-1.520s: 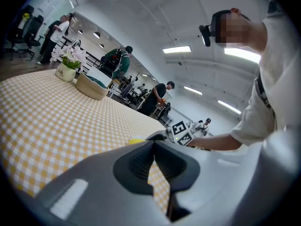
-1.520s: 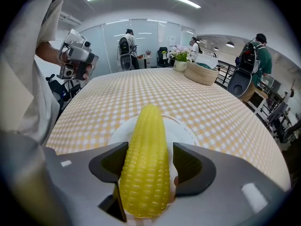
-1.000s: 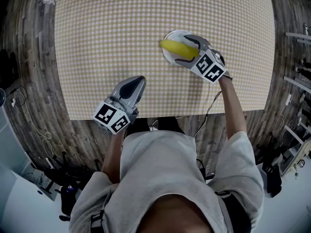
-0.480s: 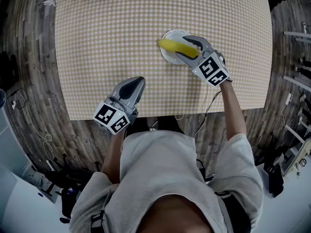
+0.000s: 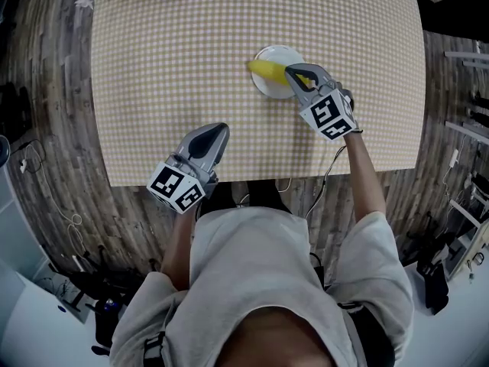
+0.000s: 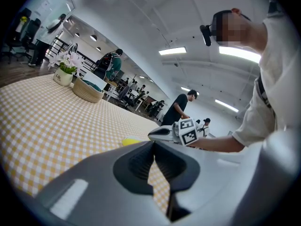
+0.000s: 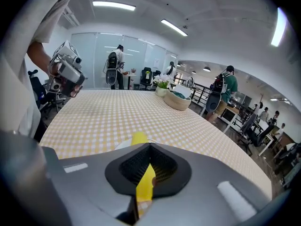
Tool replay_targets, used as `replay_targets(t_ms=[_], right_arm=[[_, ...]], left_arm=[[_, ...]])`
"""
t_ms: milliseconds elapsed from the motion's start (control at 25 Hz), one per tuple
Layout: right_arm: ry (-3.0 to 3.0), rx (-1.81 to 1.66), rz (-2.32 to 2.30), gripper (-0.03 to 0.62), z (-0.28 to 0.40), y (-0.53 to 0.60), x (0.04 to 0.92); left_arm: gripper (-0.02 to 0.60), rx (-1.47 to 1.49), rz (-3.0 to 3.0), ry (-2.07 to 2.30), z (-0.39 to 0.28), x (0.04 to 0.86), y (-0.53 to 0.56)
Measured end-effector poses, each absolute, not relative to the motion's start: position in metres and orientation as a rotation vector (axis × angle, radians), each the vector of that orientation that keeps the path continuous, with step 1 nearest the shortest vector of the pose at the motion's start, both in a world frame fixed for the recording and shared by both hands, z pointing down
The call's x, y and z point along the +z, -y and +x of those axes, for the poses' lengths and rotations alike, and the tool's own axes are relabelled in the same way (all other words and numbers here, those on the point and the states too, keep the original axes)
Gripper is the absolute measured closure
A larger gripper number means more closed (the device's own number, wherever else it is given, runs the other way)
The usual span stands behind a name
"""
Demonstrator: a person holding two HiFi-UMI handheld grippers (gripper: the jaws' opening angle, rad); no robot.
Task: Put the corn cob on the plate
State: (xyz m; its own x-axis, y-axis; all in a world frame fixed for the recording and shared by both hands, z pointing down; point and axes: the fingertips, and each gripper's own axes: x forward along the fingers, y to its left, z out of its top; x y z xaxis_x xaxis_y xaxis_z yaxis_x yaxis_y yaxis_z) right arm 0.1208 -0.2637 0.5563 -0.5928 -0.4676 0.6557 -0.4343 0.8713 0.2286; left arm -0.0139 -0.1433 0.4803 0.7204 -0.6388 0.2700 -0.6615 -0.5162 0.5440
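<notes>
The yellow corn cob [image 5: 265, 70] lies on the small white plate [image 5: 276, 53] on the checked tablecloth. My right gripper [image 5: 290, 71] hovers just above the cob's near end, shut, with nothing between its jaws. In the right gripper view the cob [image 7: 139, 138] shows past and under the closed jaw tips [image 7: 150, 145], with a sliver of plate [image 7: 123, 145] beside it. My left gripper [image 5: 221, 126] rests shut and empty near the table's front edge, well apart from the plate. In the left gripper view its tips [image 6: 154, 142] meet, and the cob [image 6: 131, 141] shows beyond.
A woven basket [image 7: 178, 100] and a small pot of flowers [image 7: 162, 84] stand at the far end of the table. The checked cloth [image 5: 168, 60] spreads wide to the left of the plate. Several people stand in the room behind.
My right gripper's jaws, wide apart around the cob before, have closed, and the gripper has lifted and drawn back a little. The cob stays on the plate. The left gripper is still.
</notes>
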Motion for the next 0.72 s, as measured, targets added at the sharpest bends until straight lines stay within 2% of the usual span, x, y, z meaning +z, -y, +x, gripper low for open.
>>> replay_targets(t_ms=[320, 720], right_arm=[[2.33, -0.044, 0.761, 0.594, 0.121, 0.259, 0.526], [2.599, 0.278, 1.185, 0.594, 0.148, 0.255, 0.434]], left_arm=[[0.574, 0.036, 2.34, 0.98, -0.01, 0.462, 0.135], [0.574, 0.009, 2.454, 0.968, 0.01, 0.41, 0.125]])
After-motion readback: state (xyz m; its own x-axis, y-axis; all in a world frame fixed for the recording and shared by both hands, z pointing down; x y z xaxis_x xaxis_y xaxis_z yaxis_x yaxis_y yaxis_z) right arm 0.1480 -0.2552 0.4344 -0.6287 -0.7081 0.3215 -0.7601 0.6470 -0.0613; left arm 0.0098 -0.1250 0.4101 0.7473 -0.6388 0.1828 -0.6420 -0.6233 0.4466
